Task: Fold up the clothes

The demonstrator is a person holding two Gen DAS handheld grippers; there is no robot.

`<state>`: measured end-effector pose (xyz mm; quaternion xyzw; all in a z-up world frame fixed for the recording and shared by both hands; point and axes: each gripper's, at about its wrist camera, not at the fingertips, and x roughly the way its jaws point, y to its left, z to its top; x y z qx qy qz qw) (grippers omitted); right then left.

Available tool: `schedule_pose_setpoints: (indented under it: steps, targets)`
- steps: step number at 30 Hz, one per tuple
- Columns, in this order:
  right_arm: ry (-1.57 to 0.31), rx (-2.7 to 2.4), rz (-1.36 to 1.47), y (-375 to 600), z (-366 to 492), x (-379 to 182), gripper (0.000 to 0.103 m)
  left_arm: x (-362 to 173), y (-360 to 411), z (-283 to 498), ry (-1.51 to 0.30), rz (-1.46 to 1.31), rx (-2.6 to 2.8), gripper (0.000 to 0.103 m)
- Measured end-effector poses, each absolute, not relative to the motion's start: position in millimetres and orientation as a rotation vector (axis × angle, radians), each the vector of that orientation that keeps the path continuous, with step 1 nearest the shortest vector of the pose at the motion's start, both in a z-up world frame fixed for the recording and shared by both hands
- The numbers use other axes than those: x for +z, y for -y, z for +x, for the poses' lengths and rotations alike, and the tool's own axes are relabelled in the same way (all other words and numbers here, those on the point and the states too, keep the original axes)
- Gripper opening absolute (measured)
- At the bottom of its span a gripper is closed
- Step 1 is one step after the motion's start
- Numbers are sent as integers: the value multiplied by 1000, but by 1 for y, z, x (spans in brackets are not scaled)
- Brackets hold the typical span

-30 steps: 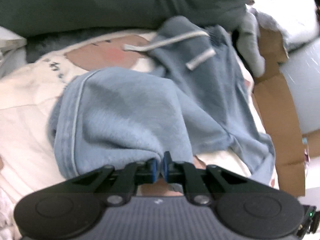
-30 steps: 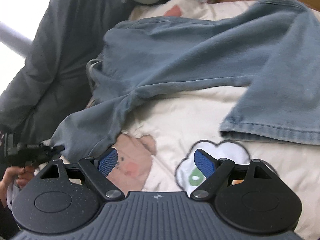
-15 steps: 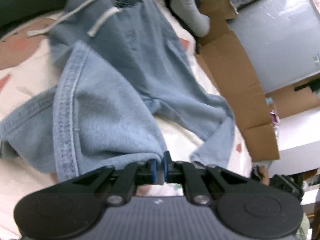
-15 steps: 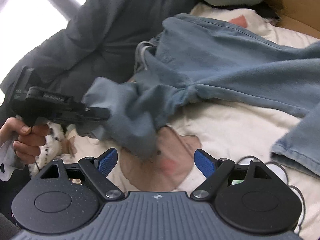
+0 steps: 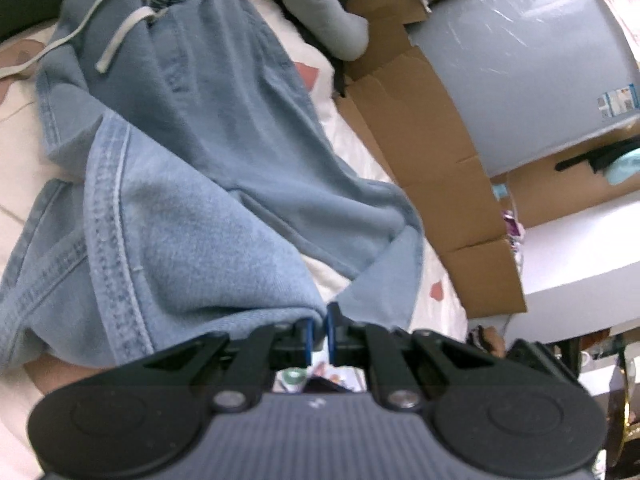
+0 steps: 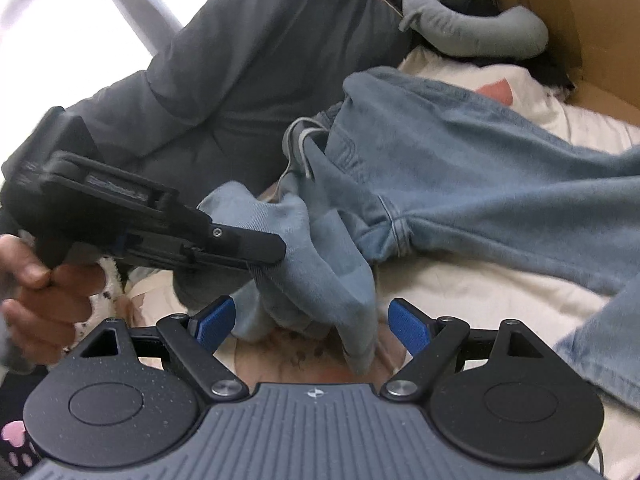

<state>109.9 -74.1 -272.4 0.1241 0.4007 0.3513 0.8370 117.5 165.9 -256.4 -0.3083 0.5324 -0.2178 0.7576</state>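
Note:
A pair of light blue denim trousers [image 5: 224, 128] with a white drawstring [image 5: 120, 36] lies spread on a cream printed bedsheet [image 6: 480, 292]. My left gripper [image 5: 318, 334] is shut on the hem of one trouser leg and holds it lifted above the sheet. In the right wrist view the left gripper [image 6: 256, 254] shows from the side, with the leg [image 6: 320, 264] hanging from it. My right gripper [image 6: 312, 322] is open, and the hanging fold of the leg sits between its blue pads [image 6: 408, 326] without being pinched.
A dark grey garment [image 6: 248, 60] lies at the back of the bed. A grey neck pillow [image 6: 472, 36] lies by a cardboard box [image 5: 432, 152]. A grey plastic-wrapped bundle [image 5: 520, 56] and a white shelf [image 5: 580, 264] stand to the right.
My left gripper has carried the trouser leg up and across toward the other leg. My right gripper has closed in, so the hanging fold now lies between its open pads.

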Motion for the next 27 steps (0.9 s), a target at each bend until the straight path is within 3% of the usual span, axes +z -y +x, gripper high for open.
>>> schedule_pose_setpoints:
  steps: [3,7,10,11,14,18,19,27]
  targets:
    - [-822,763,247,62,112,-274,88,-252,-158,116,-1164,-685,-496,6]
    - [-799,781,220,52,111,-277,78,-252,-153,114,-1179,-687,-507,6]
    - [-806,747,191,53,113,-282,34,-259,-155,114,-1212,-695,-511,7]
    - [-813,744,184,54,112,-284,29,-261,-156,114,-1233,-698,-517,7]
    - [-834,734,165,59,111,-288,22,-258,-149,114,-1273,-638,-548,9]
    - [-871,675,172,73,112,-296,19,-249,-167,109,-1249,-617,-547,40]
    - [-877,662,181,78,111,-298,19,-248,-175,109,-1242,-613,-522,43]
    - [-909,580,214,127,101,-299,18,-254,-242,119,-1153,-552,-250,55]
